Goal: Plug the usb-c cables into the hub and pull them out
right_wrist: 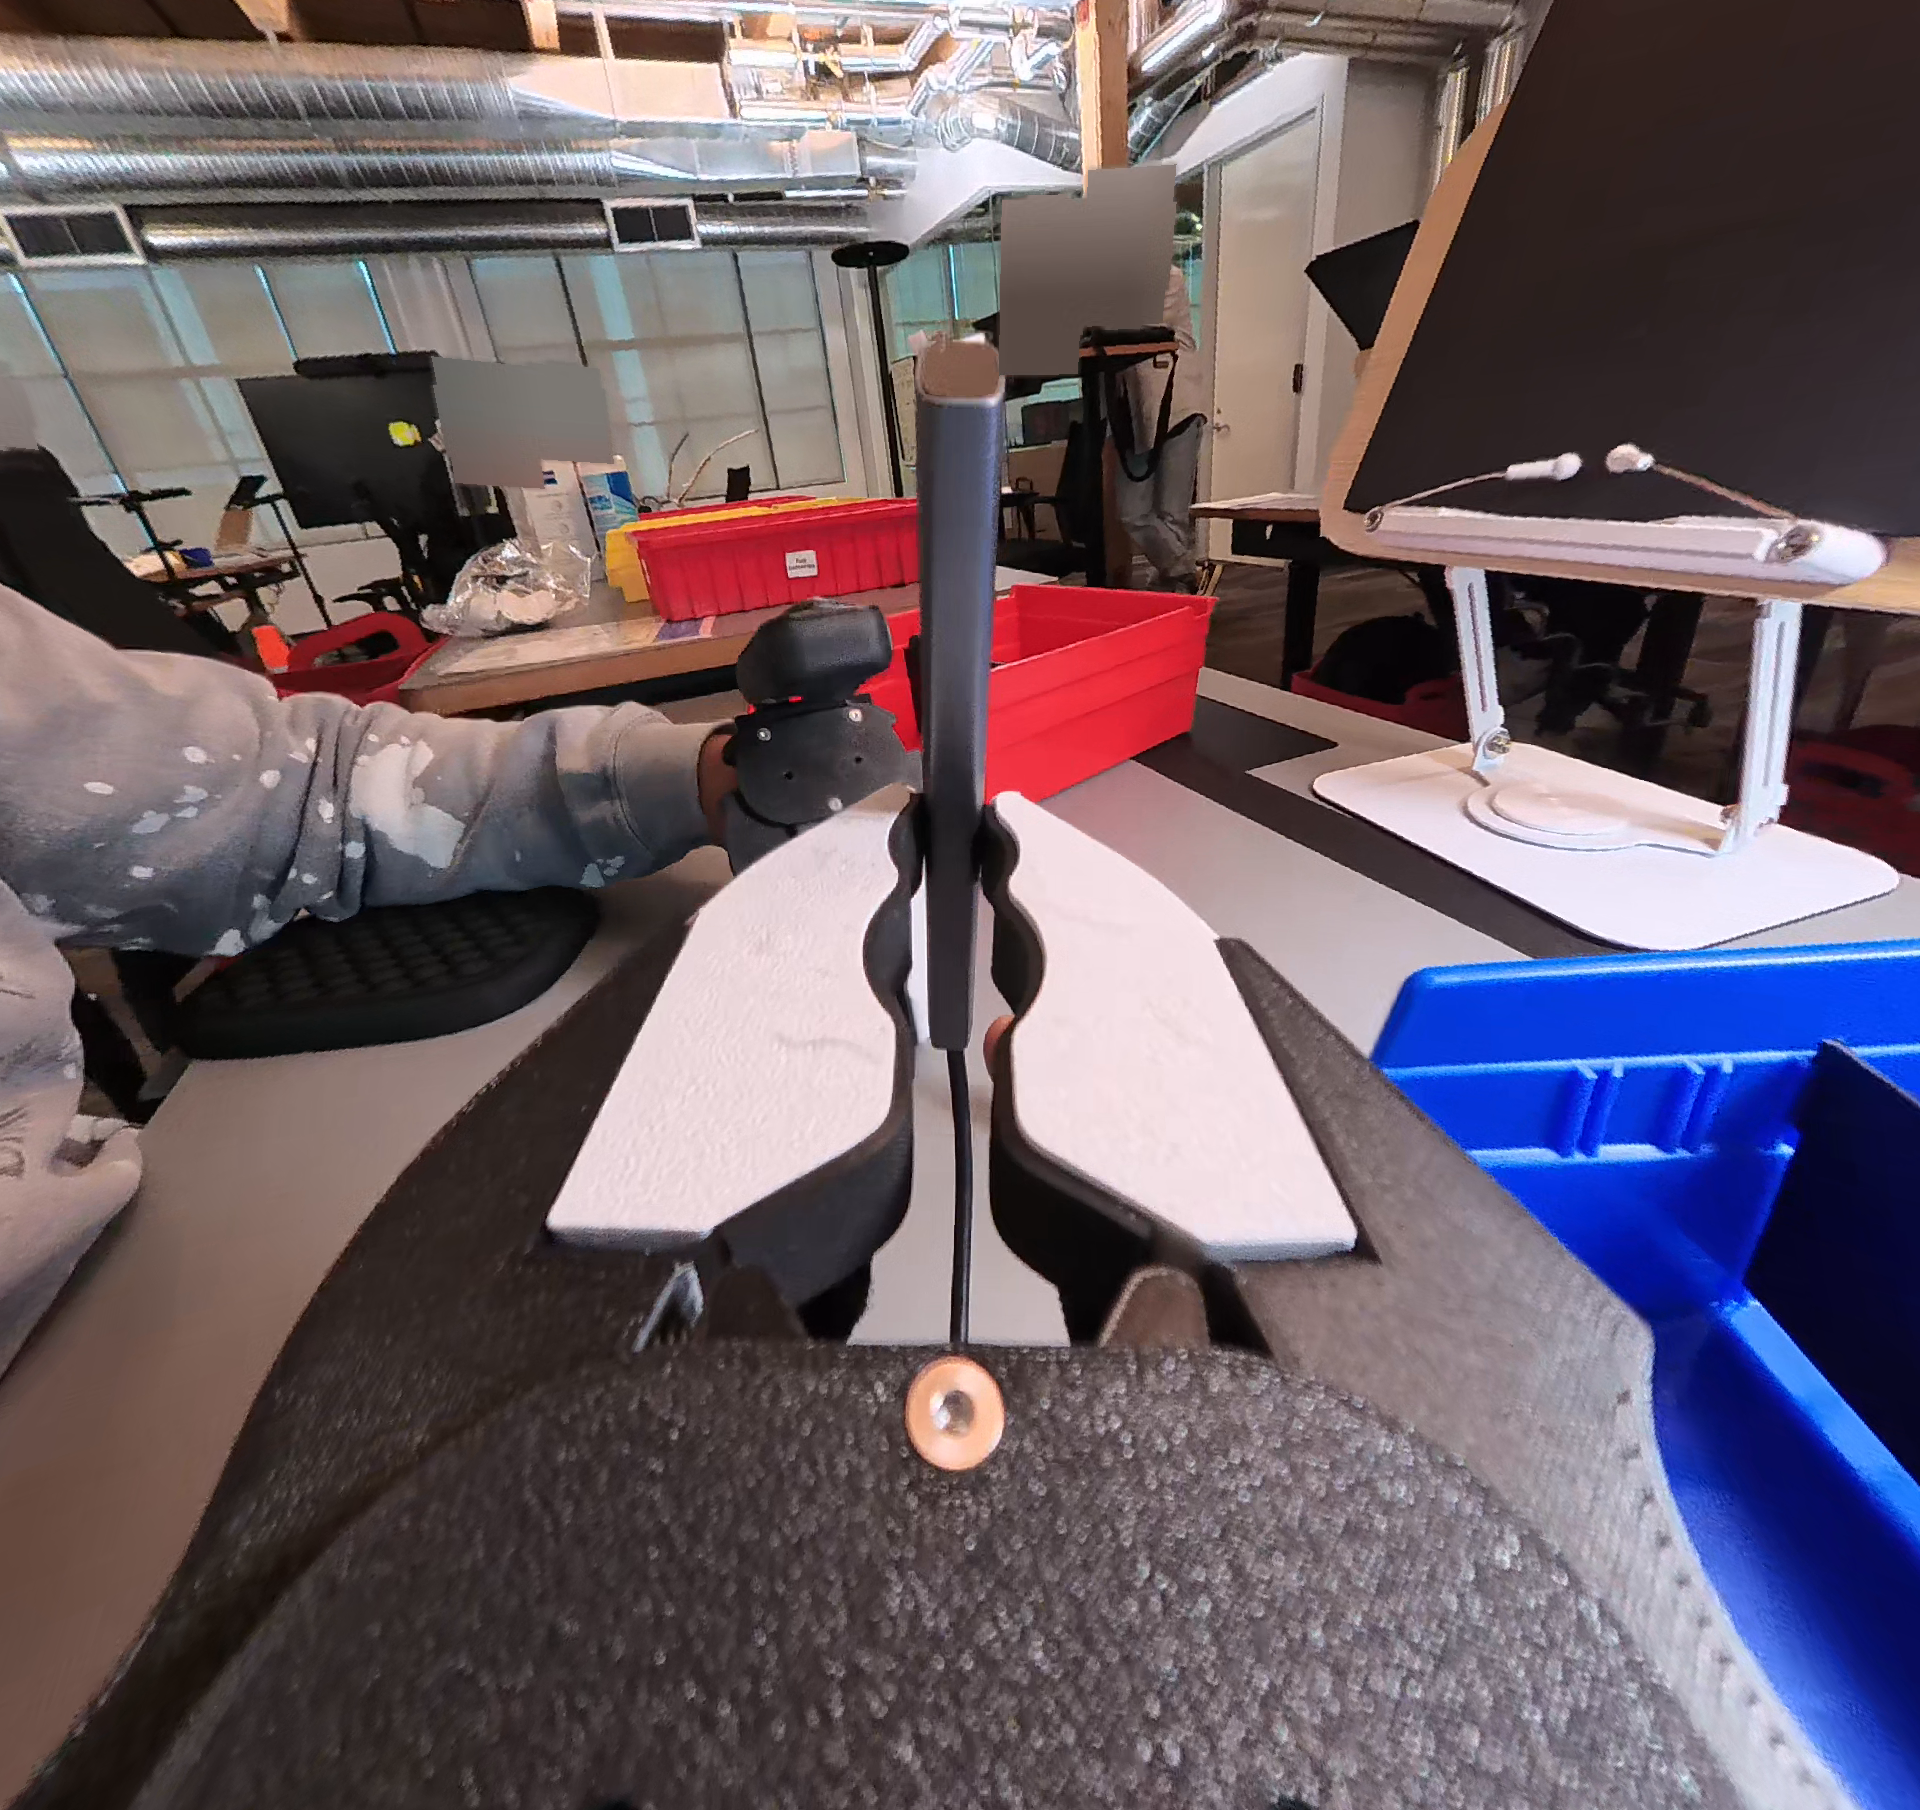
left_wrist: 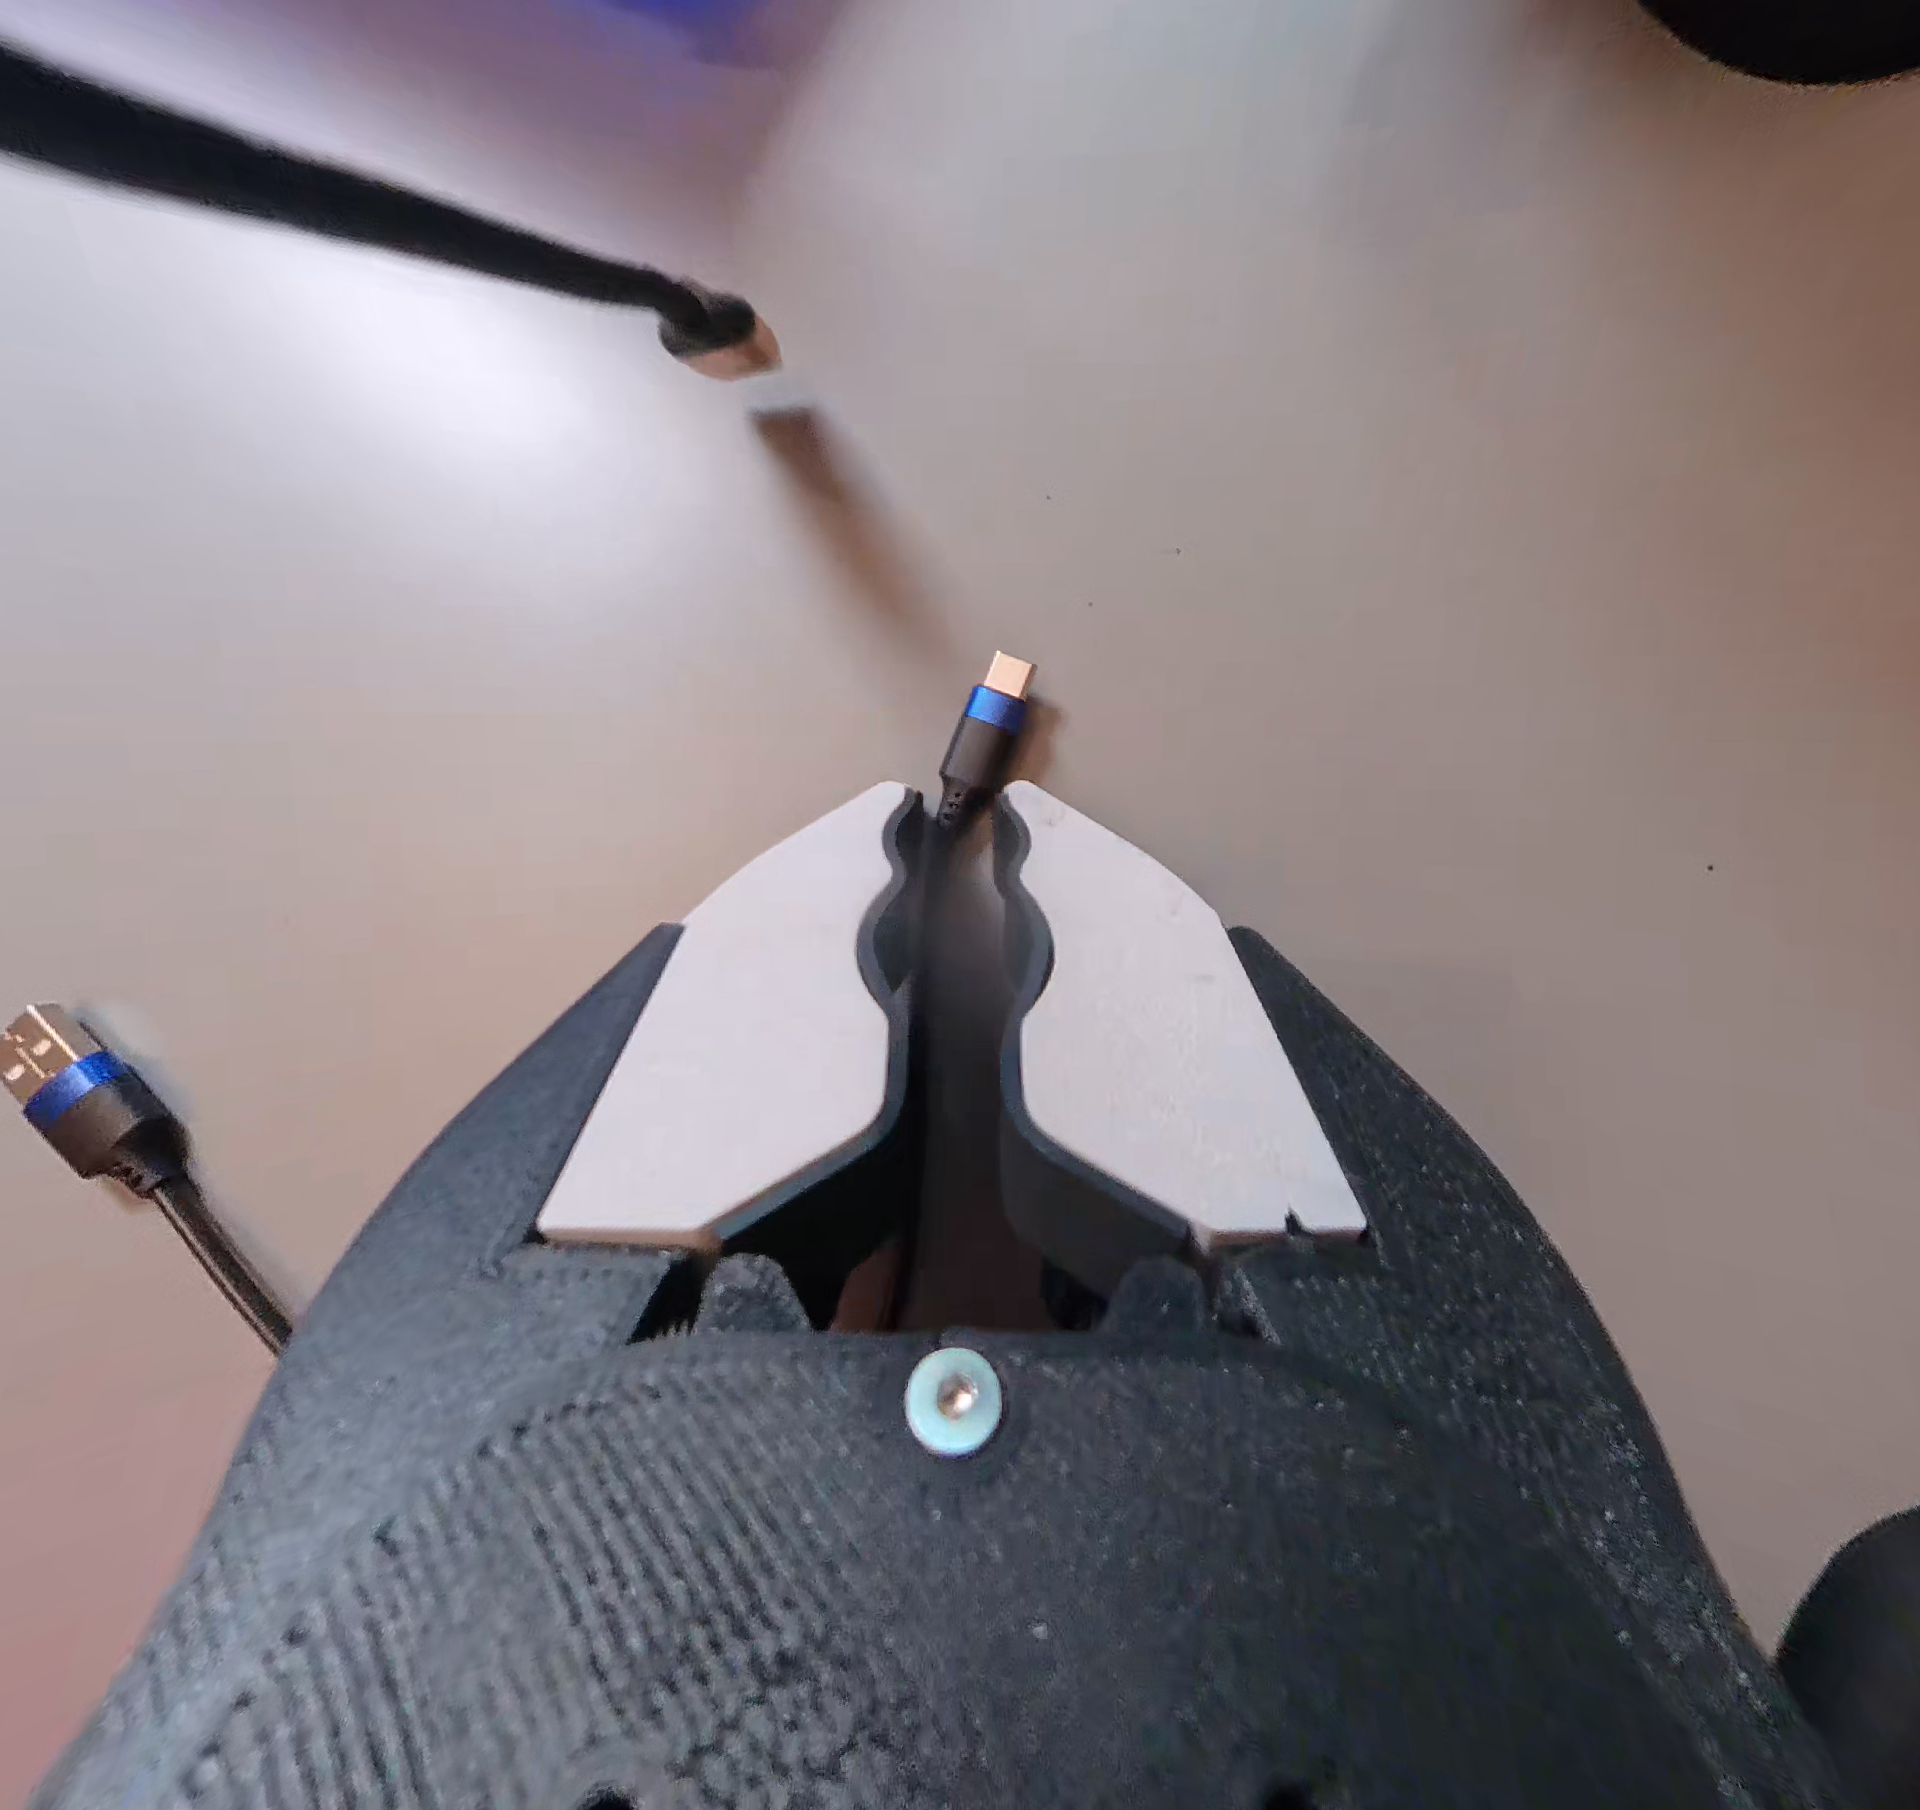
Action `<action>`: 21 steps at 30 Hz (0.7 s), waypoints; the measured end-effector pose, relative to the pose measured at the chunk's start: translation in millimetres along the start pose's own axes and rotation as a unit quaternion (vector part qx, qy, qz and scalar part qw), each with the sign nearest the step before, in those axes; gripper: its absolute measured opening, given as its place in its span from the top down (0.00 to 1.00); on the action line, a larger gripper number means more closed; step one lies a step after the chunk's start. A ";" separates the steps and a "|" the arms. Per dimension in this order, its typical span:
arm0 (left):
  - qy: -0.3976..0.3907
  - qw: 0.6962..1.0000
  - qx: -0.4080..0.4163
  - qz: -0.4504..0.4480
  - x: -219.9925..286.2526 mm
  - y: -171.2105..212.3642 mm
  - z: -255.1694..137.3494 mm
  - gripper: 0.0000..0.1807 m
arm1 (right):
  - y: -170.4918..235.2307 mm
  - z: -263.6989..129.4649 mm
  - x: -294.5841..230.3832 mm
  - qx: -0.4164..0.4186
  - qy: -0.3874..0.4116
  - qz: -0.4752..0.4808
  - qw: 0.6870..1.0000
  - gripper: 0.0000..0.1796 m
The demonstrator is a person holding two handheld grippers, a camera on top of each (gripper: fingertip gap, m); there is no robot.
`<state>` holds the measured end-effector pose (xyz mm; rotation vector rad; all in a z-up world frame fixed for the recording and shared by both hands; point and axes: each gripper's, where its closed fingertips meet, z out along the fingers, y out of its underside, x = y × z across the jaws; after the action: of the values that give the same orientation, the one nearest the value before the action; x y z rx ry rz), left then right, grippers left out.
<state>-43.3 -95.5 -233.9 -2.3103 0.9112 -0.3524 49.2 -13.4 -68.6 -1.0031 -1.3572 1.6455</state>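
Right now both grippers are loaded and nothing is plugged in. The left gripper (left_wrist: 961, 796) is pinching a black cable (left_wrist: 948, 820) just behind its plug, so the blue-ringed usb-c plug (left_wrist: 992, 711) sticks out past the fingertips, its metal tip bare and pointing away over the pale tabletop (left_wrist: 1351, 565). No port is in front of it in the left wrist view.

Over on the other side, the right gripper (right_wrist: 951, 810) is clamped on the hub (right_wrist: 958, 700), a slim dark grey bar standing upright between the fingers, its top end well above them and its own thin black lead (right_wrist: 961, 1199) trailing down from its lower end. No cable is seen going into the hub, though its ports are not visible from this angle. Just left of the hub, the person's sleeve (right_wrist: 312, 794) reaches in, ending at the black body of the other gripper.

Back in the left wrist view, left of the usb-c plug, two more ends lie loose on the tabletop: a blue-ringed flat plug (left_wrist: 62, 1085), and farther off a blurred black cable with a silver tip (left_wrist: 717, 342).

So my read: early in a cycle, plug and hub each in hand but apart. Bringing them together, seating the plug and pulling it out all look still to come.
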 end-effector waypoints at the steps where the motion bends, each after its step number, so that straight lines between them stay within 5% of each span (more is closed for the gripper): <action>1: -0.009 1.000 0.001 0.007 -0.4 -0.1 0.0 0.95 | 3.0 1.2 -0.4 -0.006 0.000 -0.003 1.000 0.95; 8: -0.015 1.000 0.006 -0.026 10.2 -0.6 -42.3 0.96 | 15.7 6.9 -6.0 -0.047 0.002 -0.041 0.998 0.95; 15: 0.050 0.984 0.154 -0.067 39.0 -65.6 -138.2 0.97 | 32.9 13.2 -10.3 -0.092 -0.005 -0.071 0.993 0.95; 21: 0.157 0.971 0.157 -0.090 78.6 -89.8 -119.6 0.97 | 63.3 21.7 -43.1 -0.160 -0.079 -0.131 0.975 0.95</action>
<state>6.9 -152.6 -83.1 -2.0769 0.7278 -0.8958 41.8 -70.1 -124.0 -0.8383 -1.8219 1.3586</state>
